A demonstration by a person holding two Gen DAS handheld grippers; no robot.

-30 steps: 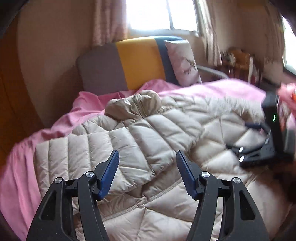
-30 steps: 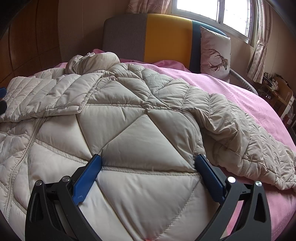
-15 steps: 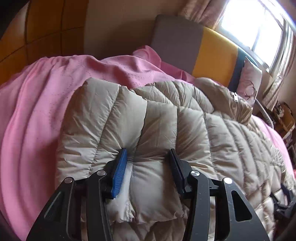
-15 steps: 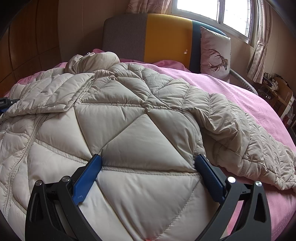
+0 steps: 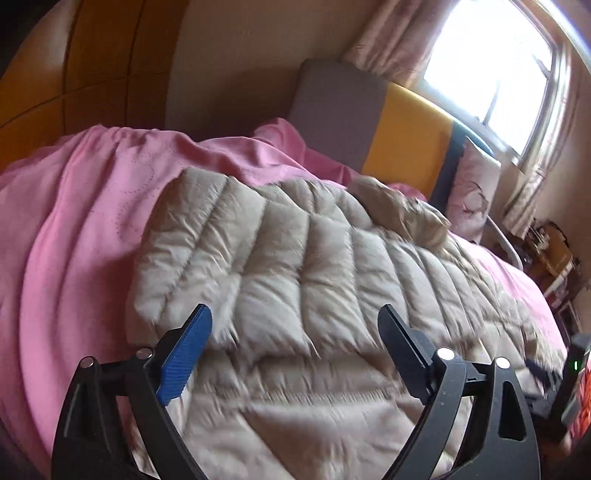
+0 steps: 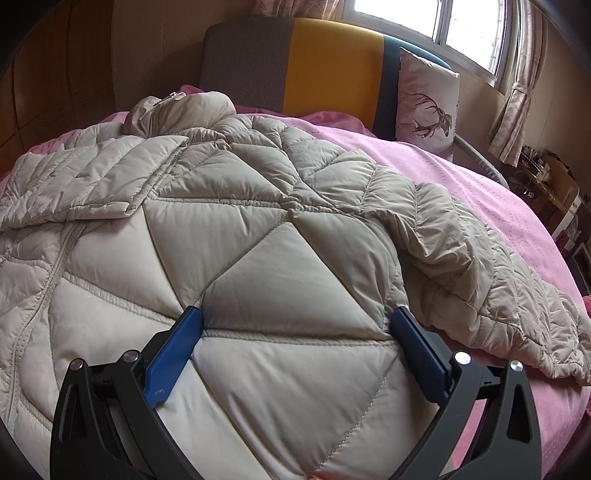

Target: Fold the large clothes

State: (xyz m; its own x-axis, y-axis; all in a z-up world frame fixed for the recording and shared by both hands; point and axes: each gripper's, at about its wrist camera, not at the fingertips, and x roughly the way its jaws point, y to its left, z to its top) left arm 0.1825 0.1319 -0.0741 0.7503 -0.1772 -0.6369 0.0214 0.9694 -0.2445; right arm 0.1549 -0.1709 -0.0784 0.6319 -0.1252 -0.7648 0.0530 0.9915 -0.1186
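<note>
I see a beige quilted jacket (image 6: 258, 229) on a pink bedspread (image 6: 480, 192). The headboard (image 6: 332, 62) runs grey, yellow, dark blue; the white pillow (image 6: 424, 99) carries a brown deer print.

One quilted beige jacket (image 6: 258, 266), two sleeves showing. One pink bedspread (image 6: 480, 192) over one bed. One headboard (image 6: 332, 66), three colour panels: grey, yellow, blue. One pillow (image 6: 424, 99) with deer print. One window (image 6: 461, 26). Two tongs: left tongs (image 5: 295, 325), right tongs (image 6: 295, 325). Each has two fingers.
</note>
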